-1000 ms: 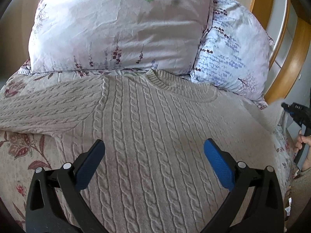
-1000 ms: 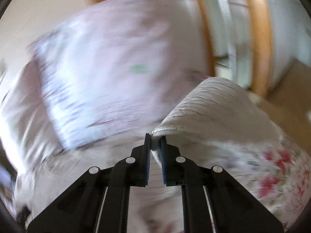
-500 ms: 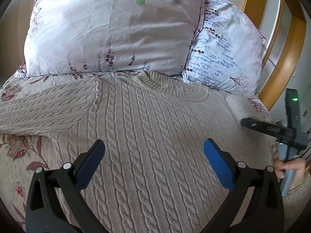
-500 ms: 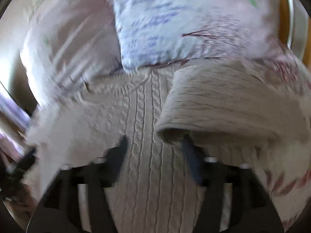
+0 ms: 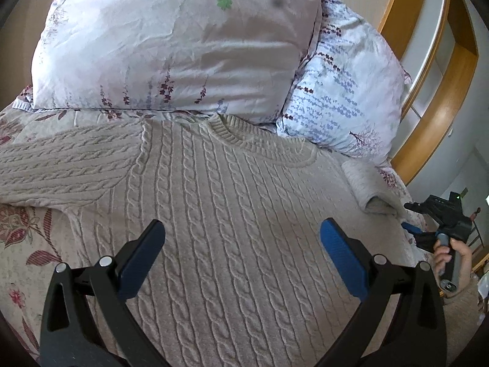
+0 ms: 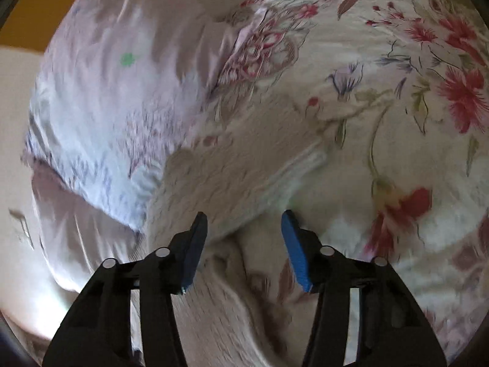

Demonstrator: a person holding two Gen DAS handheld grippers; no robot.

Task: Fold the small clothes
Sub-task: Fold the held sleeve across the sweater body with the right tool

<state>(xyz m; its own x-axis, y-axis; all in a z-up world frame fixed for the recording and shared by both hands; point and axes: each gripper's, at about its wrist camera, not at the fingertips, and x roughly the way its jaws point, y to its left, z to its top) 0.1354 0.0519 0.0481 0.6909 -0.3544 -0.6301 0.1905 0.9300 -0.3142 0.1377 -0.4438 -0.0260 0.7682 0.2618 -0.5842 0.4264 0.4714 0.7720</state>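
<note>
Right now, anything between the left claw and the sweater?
Nothing visible. The left claw hangs open directly over the beige cable-knit sweater spread flat on the floral bedspread. The two floral pillows lie beyond the collar, off the body.

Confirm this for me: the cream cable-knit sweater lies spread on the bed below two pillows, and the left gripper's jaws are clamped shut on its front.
Not quite. The left wrist view shows the left gripper with its jaws wide apart above the sweater, gripping nothing. The rest holds: the sweater lies spread on the bed below the two pillows.
</note>
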